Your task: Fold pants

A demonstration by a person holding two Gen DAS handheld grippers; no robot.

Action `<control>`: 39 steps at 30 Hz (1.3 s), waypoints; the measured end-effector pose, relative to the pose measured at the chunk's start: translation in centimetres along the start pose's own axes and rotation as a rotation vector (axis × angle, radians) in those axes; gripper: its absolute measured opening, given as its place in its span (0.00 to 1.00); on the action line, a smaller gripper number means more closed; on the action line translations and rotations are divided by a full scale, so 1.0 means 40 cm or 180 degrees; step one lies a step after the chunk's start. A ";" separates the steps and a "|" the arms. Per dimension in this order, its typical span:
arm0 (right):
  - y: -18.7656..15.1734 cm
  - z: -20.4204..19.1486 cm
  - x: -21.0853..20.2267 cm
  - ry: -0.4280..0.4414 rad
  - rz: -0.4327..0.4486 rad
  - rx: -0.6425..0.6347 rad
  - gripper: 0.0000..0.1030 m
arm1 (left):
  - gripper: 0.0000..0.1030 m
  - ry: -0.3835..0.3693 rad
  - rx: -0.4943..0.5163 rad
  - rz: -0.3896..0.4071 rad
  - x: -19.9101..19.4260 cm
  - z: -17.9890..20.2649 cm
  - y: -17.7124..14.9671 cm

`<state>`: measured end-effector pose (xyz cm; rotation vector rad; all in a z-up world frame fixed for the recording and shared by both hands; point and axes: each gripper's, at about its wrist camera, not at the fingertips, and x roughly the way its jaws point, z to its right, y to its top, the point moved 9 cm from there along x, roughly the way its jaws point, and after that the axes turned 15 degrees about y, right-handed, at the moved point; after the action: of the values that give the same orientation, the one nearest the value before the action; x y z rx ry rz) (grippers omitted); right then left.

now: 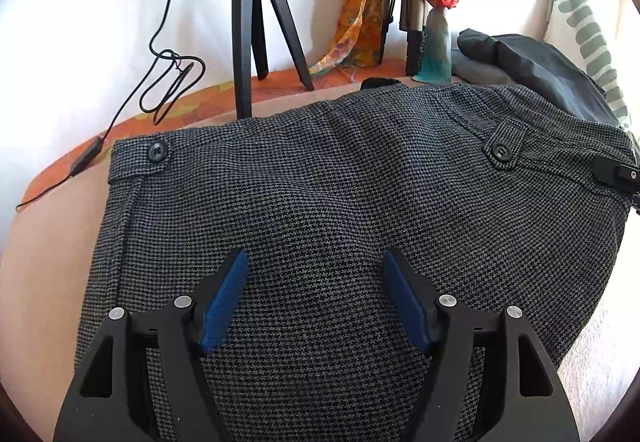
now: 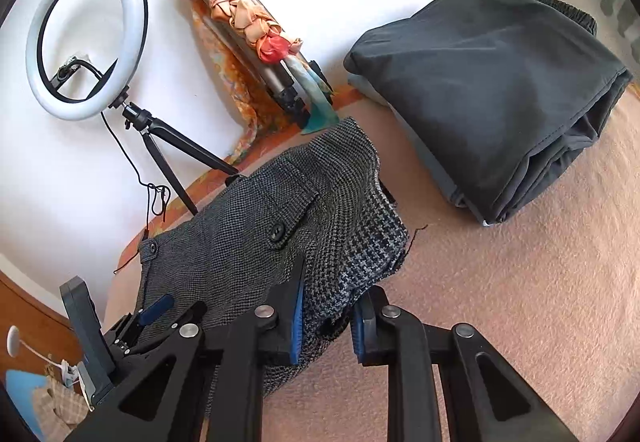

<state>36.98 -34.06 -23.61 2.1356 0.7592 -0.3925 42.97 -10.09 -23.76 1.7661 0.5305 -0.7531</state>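
Observation:
Grey houndstooth pants [image 1: 320,182] lie folded on the pink bed cover, waistband with two black buttons at the far side. My left gripper [image 1: 316,270] is open, its blue pads [image 1: 226,302] spread above the cloth, holding nothing. In the right wrist view the pants [image 2: 248,234] lie to the left and my right gripper [image 2: 330,306] has its jaws around the pants' right edge, the blue pads [image 2: 298,318] close on the cloth. The right gripper's tip also shows at the right edge of the left wrist view [image 1: 618,172]. The left gripper shows low left in the right wrist view [image 2: 156,310].
A stack of folded dark clothes [image 2: 488,94] lies at the far right, beside a patterned pillow [image 1: 588,30]. A ring light [image 2: 86,38] on a black tripod [image 1: 252,22] with a loose cable [image 1: 168,82], a second tripod with a scarf [image 2: 248,26], and the white wall stand behind.

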 end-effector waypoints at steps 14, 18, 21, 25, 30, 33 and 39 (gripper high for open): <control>0.015 -0.155 0.017 -0.0185 0.0026 -0.0936 0.16 | 0.68 -0.0334 -0.0266 -0.0161 -0.047 -0.051 -0.073; -0.001 -0.261 0.036 -0.0239 0.0005 -0.1513 0.16 | 0.68 -0.0357 -0.0598 -0.0035 -0.095 -0.133 -0.060; -0.024 -0.334 0.058 -0.0224 -0.0053 -0.1827 0.15 | 0.68 -0.0304 -0.0784 0.0085 -0.136 -0.212 -0.052; -0.067 -0.413 0.095 -0.0250 -0.0132 -0.2212 0.15 | 0.68 -0.0168 -0.0981 0.0173 -0.176 -0.323 -0.064; -0.127 -0.482 0.147 -0.0227 -0.0272 -0.2498 0.15 | 0.68 -0.0041 -0.1321 0.0211 -0.199 -0.447 -0.095; -0.172 -0.526 0.185 -0.0193 -0.0366 -0.2683 0.15 | 0.68 0.0029 -0.1438 0.0186 -0.205 -0.507 -0.117; -0.298 -0.616 0.288 -0.0050 -0.0633 -0.3046 0.14 | 0.68 0.0128 -0.1539 0.0113 -0.207 -0.557 -0.162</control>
<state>38.67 -4.50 -21.41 1.1651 0.9122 -0.0975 37.89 13.20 -17.56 1.3380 0.6455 -0.5112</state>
